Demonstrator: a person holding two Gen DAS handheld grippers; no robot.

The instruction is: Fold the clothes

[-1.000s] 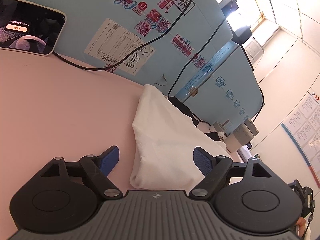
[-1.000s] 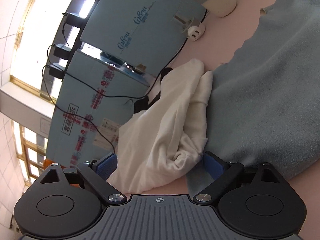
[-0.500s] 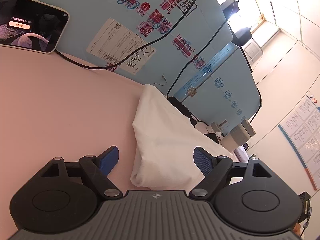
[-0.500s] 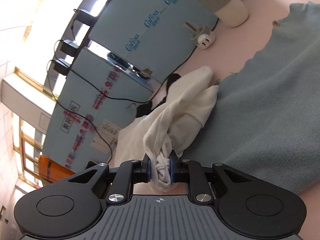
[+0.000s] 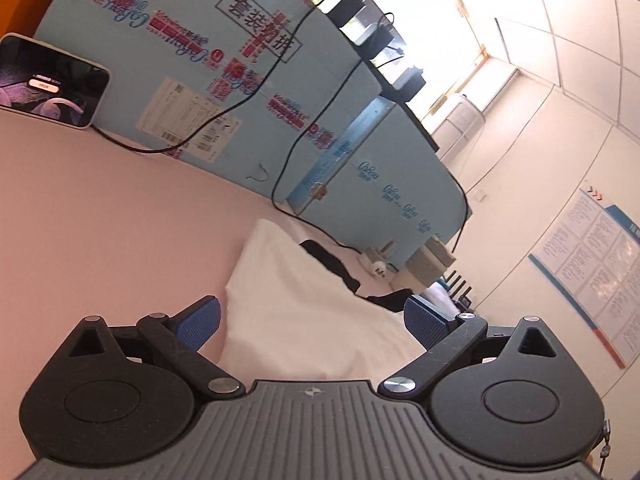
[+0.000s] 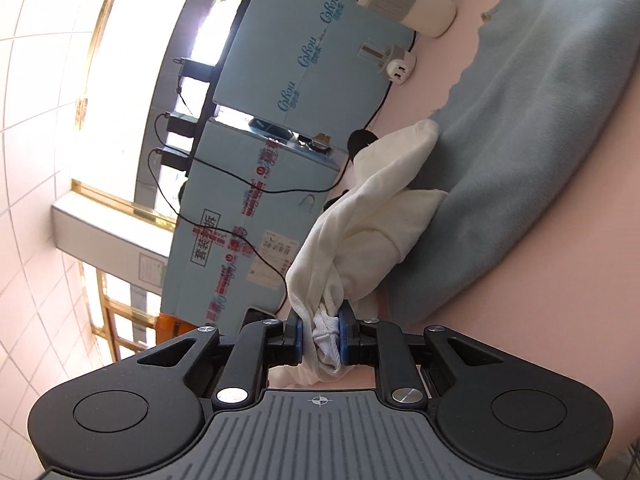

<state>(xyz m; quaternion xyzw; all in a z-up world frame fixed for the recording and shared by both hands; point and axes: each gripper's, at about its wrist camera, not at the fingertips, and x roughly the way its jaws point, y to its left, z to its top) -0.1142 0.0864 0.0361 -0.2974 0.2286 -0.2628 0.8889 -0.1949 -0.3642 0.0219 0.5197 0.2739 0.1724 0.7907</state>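
White garment [image 6: 372, 216] lies bunched on the pink table [image 6: 580, 248], trailing ahead of the right gripper [image 6: 322, 336], whose pads are clamped on a thick wad of its hem, and resting partly against the blue-grey garment [image 6: 540, 140] to that gripper's right. The left gripper [image 5: 312, 316] has its jaws opening wide with the same white cloth between them but not pressed, so only one end is held. I judge that a lift from this lumpy grip could drag the cloth up twisted, pull the blue-grey garment along, or snag the black cable [image 6: 276, 264] just ahead.
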